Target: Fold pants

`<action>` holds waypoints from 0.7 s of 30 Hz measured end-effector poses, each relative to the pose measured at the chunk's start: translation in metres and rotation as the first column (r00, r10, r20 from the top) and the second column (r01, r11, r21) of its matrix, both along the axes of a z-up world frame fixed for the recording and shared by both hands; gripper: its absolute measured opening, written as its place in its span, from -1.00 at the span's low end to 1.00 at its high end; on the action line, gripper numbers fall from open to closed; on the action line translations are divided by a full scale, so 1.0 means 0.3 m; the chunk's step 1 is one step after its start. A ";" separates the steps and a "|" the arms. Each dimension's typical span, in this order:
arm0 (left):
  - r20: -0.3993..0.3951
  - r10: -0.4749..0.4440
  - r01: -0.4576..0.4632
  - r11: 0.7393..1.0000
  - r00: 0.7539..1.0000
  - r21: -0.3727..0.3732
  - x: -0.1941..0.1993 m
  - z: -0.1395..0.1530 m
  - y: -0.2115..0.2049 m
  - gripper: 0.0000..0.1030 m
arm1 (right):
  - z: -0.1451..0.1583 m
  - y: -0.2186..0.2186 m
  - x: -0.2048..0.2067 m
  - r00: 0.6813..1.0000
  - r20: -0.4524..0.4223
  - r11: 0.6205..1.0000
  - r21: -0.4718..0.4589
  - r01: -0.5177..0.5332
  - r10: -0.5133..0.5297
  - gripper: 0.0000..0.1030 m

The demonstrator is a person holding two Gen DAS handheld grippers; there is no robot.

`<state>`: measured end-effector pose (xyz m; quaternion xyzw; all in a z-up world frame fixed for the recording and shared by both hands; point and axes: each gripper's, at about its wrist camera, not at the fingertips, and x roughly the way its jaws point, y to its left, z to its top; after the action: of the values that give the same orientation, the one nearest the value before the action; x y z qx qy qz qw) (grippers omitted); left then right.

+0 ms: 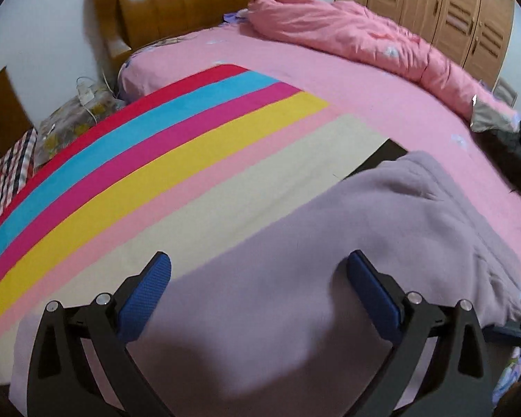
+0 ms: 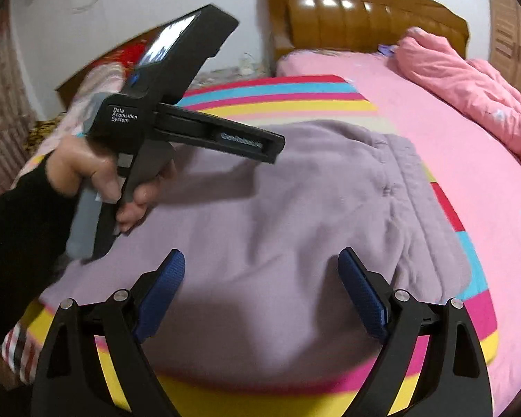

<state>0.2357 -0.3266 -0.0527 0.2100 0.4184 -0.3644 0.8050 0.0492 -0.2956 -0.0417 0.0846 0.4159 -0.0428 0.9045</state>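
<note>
While the lilac pants [image 2: 295, 208] lie spread on a striped mat [image 1: 156, 146] on the bed [image 1: 382, 104], left gripper [image 1: 258, 267] and right gripper [image 2: 260, 264] hover above them, jaws spread, grasping nothing.

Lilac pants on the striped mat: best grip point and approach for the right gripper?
Take the pants at the ribbed waistband, which forms their far right edge. Come in low from the right over the striped mat, one finger under the band. It is the thickest, straightest hem; the middle lies flat, offering nothing to pinch.
</note>
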 end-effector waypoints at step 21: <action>-0.001 0.299 -0.299 0.951 0.954 -0.076 -0.027 0.085 0.530 0.97 | 0.005 -0.231 -0.309 0.987 0.097 0.935 0.344 0.088 -0.129 0.72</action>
<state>0.2276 -0.1675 -0.0271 0.1157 0.4269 -0.2528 0.8605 -0.0435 -0.3650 -0.0402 0.2639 0.3575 -0.0155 0.8957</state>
